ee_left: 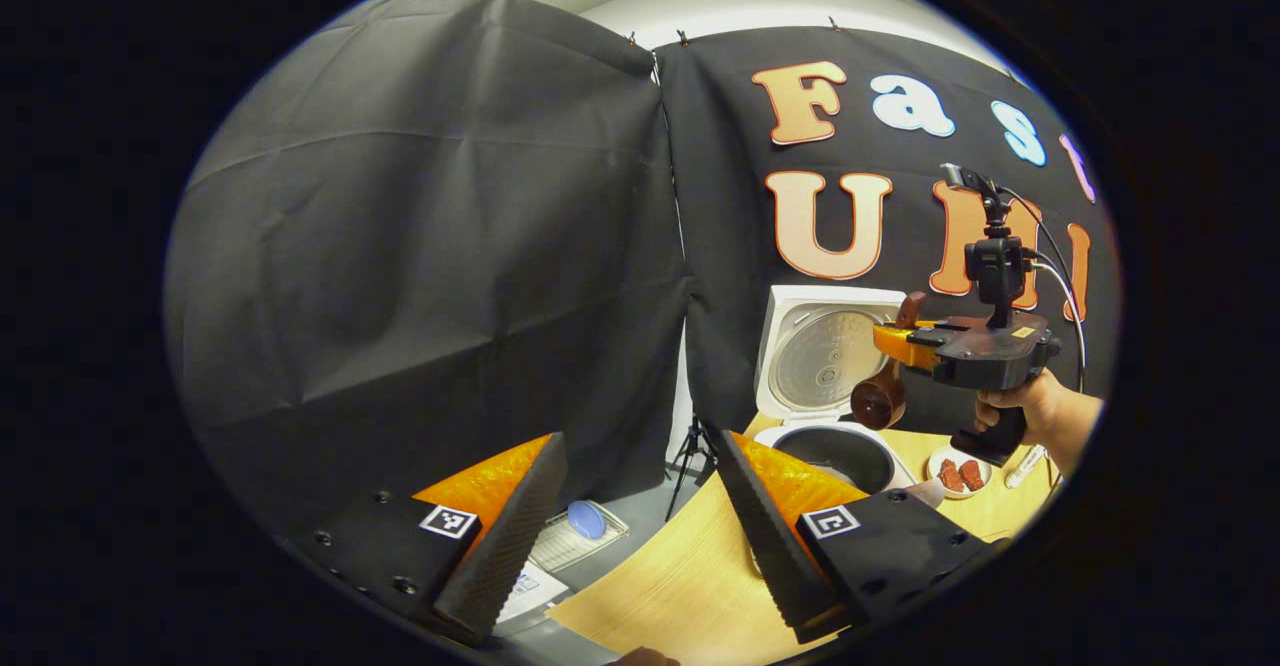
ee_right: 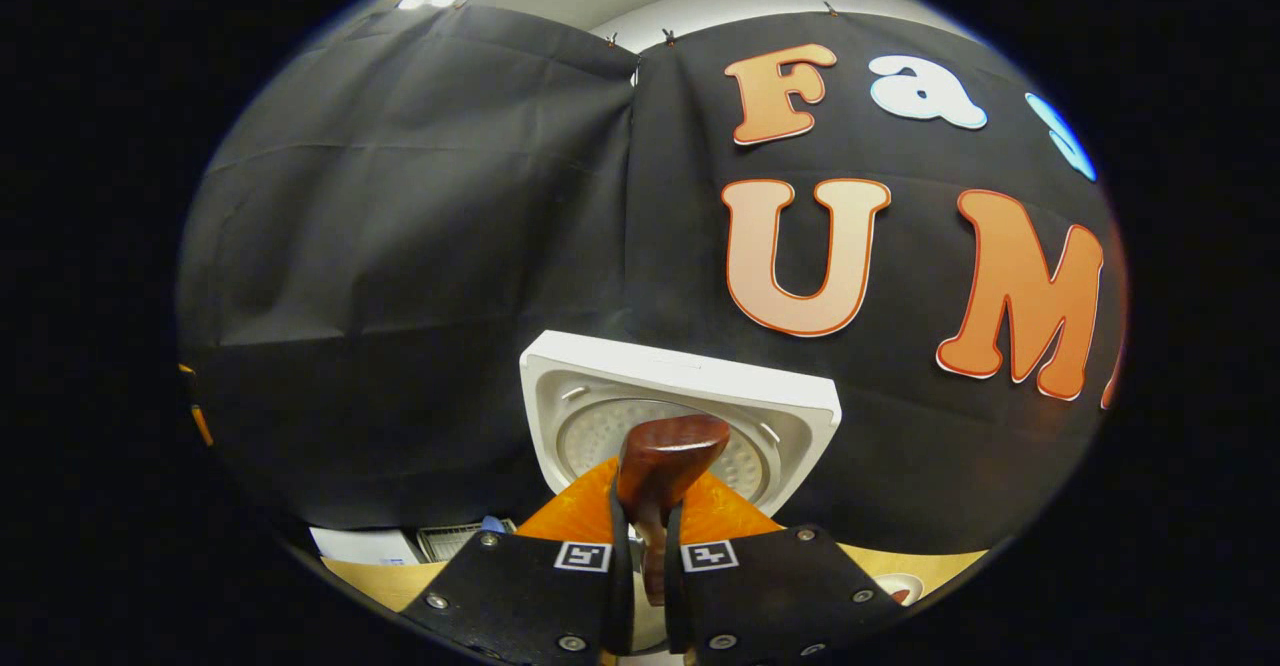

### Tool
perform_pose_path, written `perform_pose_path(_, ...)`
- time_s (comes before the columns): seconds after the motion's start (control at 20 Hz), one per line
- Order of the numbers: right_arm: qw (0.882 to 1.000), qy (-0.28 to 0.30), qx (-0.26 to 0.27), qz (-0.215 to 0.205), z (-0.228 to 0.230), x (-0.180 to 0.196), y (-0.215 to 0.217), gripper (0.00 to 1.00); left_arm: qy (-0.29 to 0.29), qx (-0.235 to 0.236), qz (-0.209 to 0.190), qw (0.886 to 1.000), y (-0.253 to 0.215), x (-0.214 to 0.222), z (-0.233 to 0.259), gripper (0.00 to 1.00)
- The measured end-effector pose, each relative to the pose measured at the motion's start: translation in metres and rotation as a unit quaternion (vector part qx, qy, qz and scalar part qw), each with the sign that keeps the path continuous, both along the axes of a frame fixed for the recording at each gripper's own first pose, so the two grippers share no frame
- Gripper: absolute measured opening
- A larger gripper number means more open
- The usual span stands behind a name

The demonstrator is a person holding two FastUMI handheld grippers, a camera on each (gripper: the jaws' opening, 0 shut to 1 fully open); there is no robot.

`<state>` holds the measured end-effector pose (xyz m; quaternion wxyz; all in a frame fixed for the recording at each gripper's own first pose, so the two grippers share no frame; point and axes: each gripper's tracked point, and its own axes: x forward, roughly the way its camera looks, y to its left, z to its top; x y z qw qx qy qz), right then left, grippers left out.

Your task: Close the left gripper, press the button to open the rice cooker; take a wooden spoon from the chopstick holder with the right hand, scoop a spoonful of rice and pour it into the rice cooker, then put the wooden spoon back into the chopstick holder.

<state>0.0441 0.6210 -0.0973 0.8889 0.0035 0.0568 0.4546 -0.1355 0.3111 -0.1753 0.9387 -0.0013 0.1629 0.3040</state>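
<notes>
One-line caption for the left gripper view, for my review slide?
Right gripper holds the wooden spoon above the open rice cooker; left gripper open.

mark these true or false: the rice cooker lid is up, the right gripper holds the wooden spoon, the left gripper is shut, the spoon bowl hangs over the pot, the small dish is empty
1. The rice cooker lid is up. True: it stands raised behind the open inner pot.
2. The right gripper holds the wooden spoon. True: its fingers press on the handle from both sides.
3. The left gripper is shut. False: its fingers stand wide apart with nothing between them.
4. The spoon's bowl hangs above the pot. True: in the left gripper view it sits just over the pot's rim.
5. The small dish is empty. False: reddish pieces lie in it.
</notes>
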Motion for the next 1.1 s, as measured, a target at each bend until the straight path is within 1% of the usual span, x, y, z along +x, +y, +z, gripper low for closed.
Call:
perform_pose_path(0.25, 0.999, 0.035, 0.033, -0.012, 0.011, 0.004, -0.017, 0.12, -0.006, 0.002, 0.001, 1.000, -0.013, -0.005, 0.004, 1.00)
perform_pose_path(0.45, 0.996, 0.061, 0.060, -0.025, 0.018, 0.000, -0.052, 0.12, -0.013, 0.001, 0.008, 1.000, -0.026, -0.004, 0.010, 1.00)
perform_pose_path(0.6, 0.994, 0.070, 0.073, -0.040, 0.023, 0.001, -0.087, 0.11, -0.014, 0.001, -0.003, 1.000, -0.043, 0.002, 0.013, 1.00)
perform_pose_path(0.8, 0.991, 0.079, 0.085, -0.071, 0.023, 0.007, -0.143, 0.11, -0.012, -0.006, -0.011, 1.000, -0.065, 0.013, 0.013, 1.00)
perform_pose_path(0.9, 0.988, 0.090, 0.088, -0.085, 0.018, 0.010, -0.173, 0.11, -0.013, -0.012, -0.016, 1.000, -0.076, 0.019, 0.012, 1.00)
perform_pose_path(1.1, 0.981, 0.112, 0.086, -0.130, -0.002, 0.015, -0.242, 0.11, -0.016, -0.018, -0.026, 0.999, -0.100, 0.032, 0.011, 1.00)
